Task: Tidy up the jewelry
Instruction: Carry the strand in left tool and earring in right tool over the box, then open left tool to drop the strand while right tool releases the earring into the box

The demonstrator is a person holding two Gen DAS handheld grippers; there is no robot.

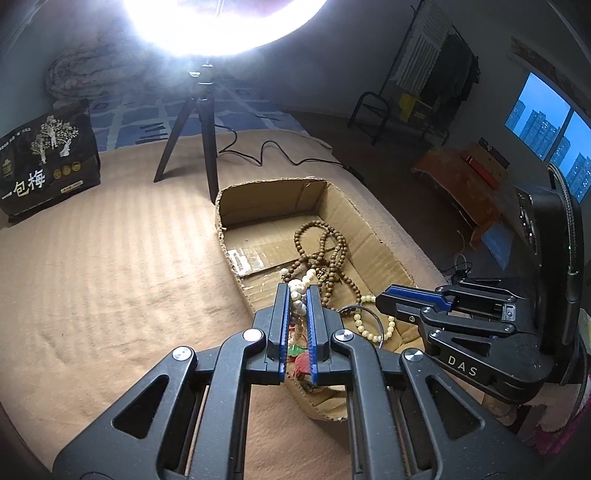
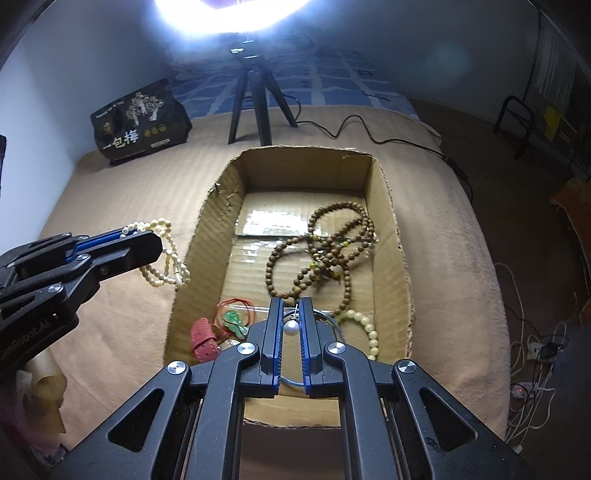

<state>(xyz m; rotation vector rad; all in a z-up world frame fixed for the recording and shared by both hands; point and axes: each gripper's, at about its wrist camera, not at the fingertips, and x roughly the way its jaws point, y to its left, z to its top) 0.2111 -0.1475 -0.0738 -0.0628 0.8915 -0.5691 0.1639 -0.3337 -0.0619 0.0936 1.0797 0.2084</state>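
Black linkage arms fill the bottom of each wrist view, running up to blue-padded jaws; the left gripper (image 1: 298,295) has its jaws pinched on a cream pearl-bead necklace (image 1: 300,291), whose loops dangle below the pads just outside the left wall of the open brown cardboard box (image 2: 384,192); the same strand shows in the right wrist view as pale loops (image 2: 166,258) hanging from the left gripper (image 2: 146,236) over the tan ribbed bedcover (image 2: 110,192); the right gripper (image 2: 291,314) has its jaws nearly together on a small white pearl pendant (image 2: 290,328), which hangs between the pads from what looks like a thin silver hook, though the fine part is too small to be sure; inside the box, beyond those jaws, lies a tangled brown wooden-bead mala (image 2: 325,251) against the right half of the floor; a cream bead bracelet (image 2: 365,328) rests near the right front corner beside a thin blue hoop (image 2: 334,321); a green pendant on a red cord (image 2: 234,319) and a red strap-like piece (image 2: 203,338) sit in the left front corner; farther out on the bed stands a black tripod (image 2: 251,107) under a glaring ring light (image 2: 229,14), with a black printed bag (image 2: 140,122) to its left by the wall.
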